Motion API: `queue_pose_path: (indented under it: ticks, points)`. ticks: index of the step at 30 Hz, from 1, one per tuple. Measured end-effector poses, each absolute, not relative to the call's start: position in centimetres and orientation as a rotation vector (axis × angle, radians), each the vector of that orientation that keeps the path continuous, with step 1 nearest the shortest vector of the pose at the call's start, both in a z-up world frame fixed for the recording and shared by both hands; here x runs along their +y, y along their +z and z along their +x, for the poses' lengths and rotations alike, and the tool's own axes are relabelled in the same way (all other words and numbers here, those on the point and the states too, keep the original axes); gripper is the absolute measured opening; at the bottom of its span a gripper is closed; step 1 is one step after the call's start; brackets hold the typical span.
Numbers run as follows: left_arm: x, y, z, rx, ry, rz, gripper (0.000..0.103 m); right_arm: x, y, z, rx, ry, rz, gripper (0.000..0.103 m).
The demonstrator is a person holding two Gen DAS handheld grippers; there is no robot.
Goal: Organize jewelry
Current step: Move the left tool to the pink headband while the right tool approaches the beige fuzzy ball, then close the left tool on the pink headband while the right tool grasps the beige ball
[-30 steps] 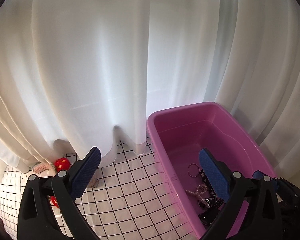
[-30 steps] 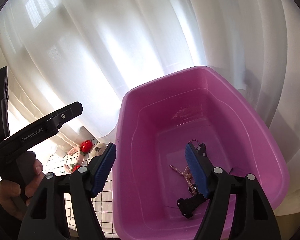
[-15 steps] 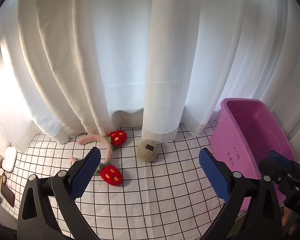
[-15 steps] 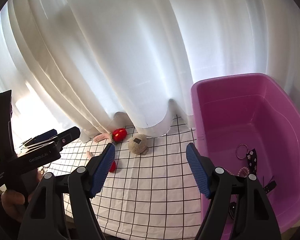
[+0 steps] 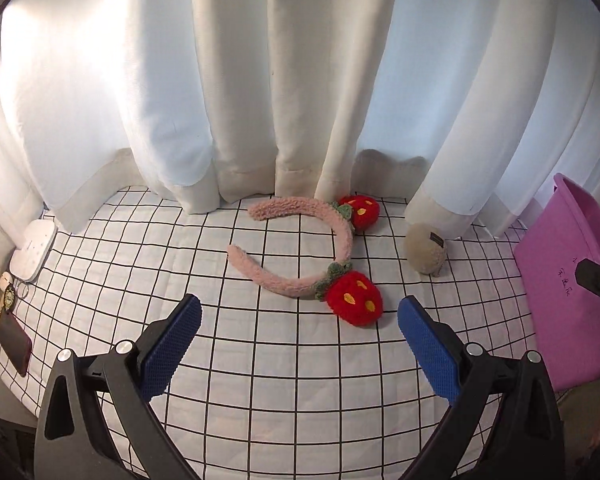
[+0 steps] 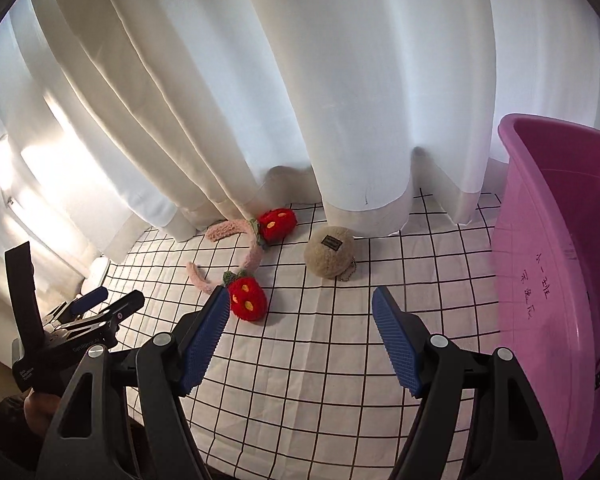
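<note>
Both tongs [image 5: 298, 334] [image 6: 300, 328] off pink bin [image 6: 560, 280], over headband [image 5: 300, 248].

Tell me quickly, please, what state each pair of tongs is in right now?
Left tongs: open, holding nothing.
Right tongs: open, holding nothing.

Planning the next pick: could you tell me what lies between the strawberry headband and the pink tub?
A beige plush ball sits between the strawberry headband and the pink tub; both wrist views show it.

Fuzzy plush headband [image 5: 300, 248], smooth glossy plastic tub [image 6: 560, 264], matt quilted grid cloth [image 5: 260, 360].
</note>
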State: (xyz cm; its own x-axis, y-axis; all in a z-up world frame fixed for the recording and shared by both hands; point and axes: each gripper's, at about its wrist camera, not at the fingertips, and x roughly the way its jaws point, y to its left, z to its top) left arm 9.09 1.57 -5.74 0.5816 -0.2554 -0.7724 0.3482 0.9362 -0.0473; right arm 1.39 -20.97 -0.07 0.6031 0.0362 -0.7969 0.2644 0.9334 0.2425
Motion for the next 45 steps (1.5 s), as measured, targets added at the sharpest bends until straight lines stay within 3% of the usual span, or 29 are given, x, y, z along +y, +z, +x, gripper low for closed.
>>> queue_pose_path:
  ticks: [13,45]
  points:
    - [-1.0,-12.4,14.9,0.920,-0.445,0.167,0.097,-21.6,-9.1,9.2,1.048,-0.213,0.377,0.070]
    - [-9.1,-19.0,21.2,1.023,-0.470,0.267,0.097,-22.7,-18.5,18.2,1.256,-0.392,0.276,0.071]
